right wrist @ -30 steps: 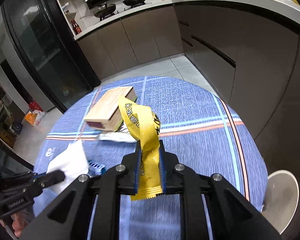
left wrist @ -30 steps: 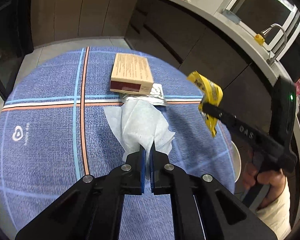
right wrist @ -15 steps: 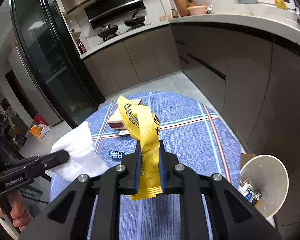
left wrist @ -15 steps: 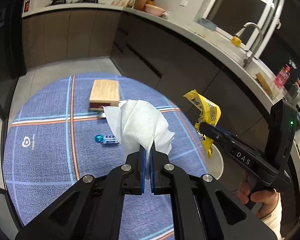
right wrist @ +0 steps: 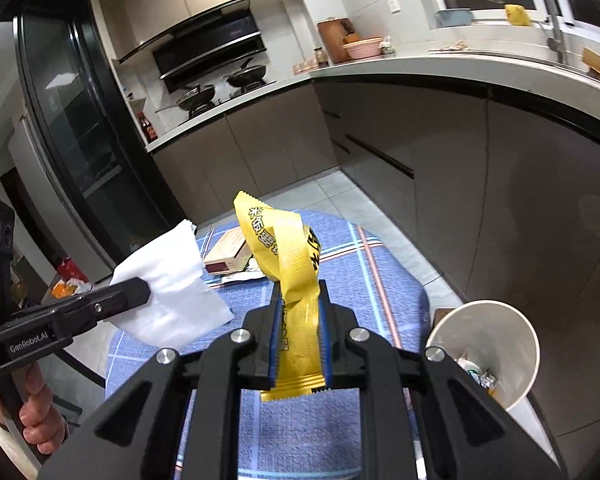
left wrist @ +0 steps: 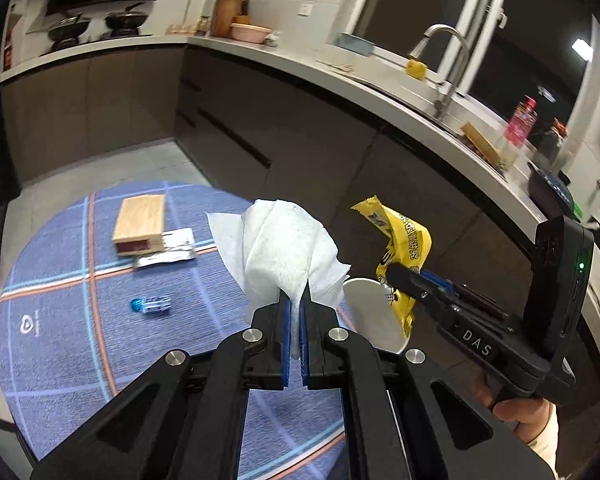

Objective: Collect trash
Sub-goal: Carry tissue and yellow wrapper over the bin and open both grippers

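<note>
White waste bin (left wrist: 374, 320): largely hidden behind the crumpled white tissue (left wrist: 284, 248) and the black left gripper (left wrist: 295, 312). Its contents (right wrist: 474, 372) are too small to identify, possibly wrappers. Round blue table (right wrist: 380, 280): cut off below.

— Where do we see the box (left wrist: 140, 219)?
— On the desk (left wrist: 60, 360), far side, a flat packet (left wrist: 168, 248) against it, a small wrapper (left wrist: 151, 304) nearer us.
— And the bin (right wrist: 496, 344)?
— On the floor, right of the desk.

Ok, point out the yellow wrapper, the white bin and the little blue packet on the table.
yellow wrapper (right wrist: 296, 280): right wrist view, its middle just above the jaws.
white bin (right wrist: 500, 332): right wrist view, inner wall.
blue packet (left wrist: 151, 304): left wrist view, its middle.
</note>
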### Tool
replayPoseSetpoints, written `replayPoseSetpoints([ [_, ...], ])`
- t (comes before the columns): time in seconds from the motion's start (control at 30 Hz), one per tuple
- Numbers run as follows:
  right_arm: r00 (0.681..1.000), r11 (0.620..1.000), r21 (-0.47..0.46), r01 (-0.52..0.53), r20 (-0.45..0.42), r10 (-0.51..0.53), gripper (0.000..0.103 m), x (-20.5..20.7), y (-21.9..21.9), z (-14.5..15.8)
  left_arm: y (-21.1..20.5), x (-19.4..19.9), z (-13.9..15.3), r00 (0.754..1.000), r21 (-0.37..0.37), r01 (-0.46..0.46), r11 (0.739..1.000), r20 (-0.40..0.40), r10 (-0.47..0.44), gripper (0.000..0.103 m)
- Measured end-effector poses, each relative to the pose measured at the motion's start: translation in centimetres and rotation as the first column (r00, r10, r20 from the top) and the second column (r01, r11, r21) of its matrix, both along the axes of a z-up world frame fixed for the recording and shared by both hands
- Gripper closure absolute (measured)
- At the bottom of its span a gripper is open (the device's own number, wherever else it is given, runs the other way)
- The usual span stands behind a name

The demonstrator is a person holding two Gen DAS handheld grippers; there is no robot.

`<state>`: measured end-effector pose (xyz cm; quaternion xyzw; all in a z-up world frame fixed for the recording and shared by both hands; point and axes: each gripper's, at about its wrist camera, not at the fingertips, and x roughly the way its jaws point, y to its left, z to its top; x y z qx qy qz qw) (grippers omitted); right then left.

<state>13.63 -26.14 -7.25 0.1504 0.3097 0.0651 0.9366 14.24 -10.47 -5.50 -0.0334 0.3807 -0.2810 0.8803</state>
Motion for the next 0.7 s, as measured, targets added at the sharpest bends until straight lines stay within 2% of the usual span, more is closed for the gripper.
replayPoseSetpoints([
  [0.33,0.993,0.993,0.021,0.116,0.009,-0.116,0.086,-2.6,-4.9,-0.6,-5.5,0.4,-0.6,0.994,0.008,0.109,0.994,-0.004,-0.109,0.100],
  [0.7,0.969,0.968,0.052,0.247,-0.036,-0.246,0.086,-4.6,-10.5,-3.1,-12.6,1.6,-3.6,0.975,0.037,0.218,0.975,-0.057,-0.216,0.100],
])
